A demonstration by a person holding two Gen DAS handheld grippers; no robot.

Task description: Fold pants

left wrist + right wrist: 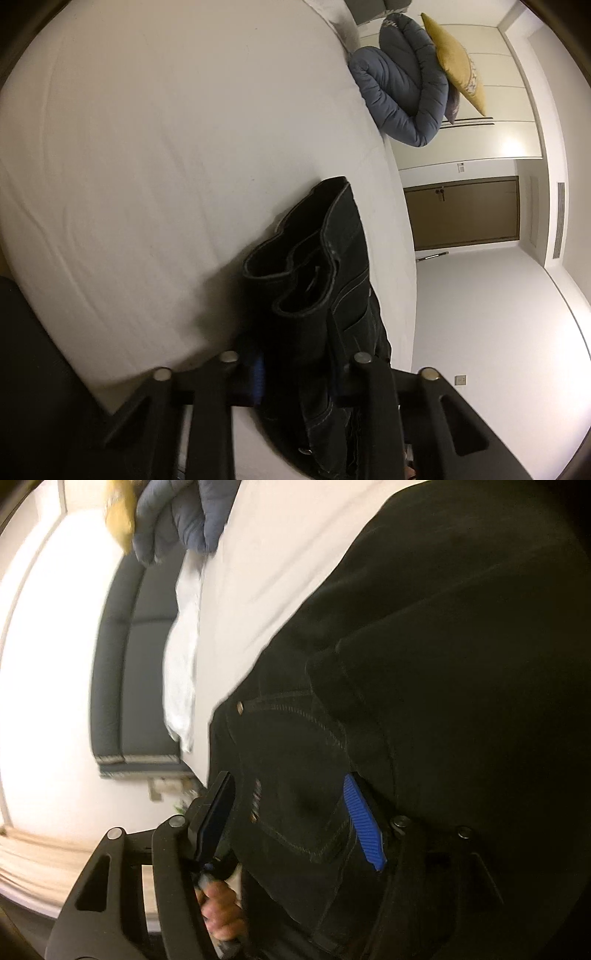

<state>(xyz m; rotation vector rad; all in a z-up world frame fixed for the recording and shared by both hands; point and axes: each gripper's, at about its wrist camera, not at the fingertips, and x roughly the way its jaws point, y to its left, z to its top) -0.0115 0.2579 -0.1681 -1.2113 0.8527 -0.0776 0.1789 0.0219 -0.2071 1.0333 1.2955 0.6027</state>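
The black pants [325,295] are bunched between the jaws of my left gripper [295,373], which is shut on them; the waistband and hems stick out ahead over the white bed [147,147]. In the right wrist view the pants [424,664] fill most of the frame, with a pocket seam and rivet showing. My right gripper [291,819] has its blue-padded fingers [364,827] spread wide with pants fabric between them, apparently not clamped. A hand [221,912] shows below the left finger.
A rolled blue-grey duvet [402,85] and a yellow cushion [454,62] lie at the bed's far edge. A brown door [465,214] and white walls are beyond. A dark padded headboard [136,664] and a white pillow [181,657] show in the right wrist view.
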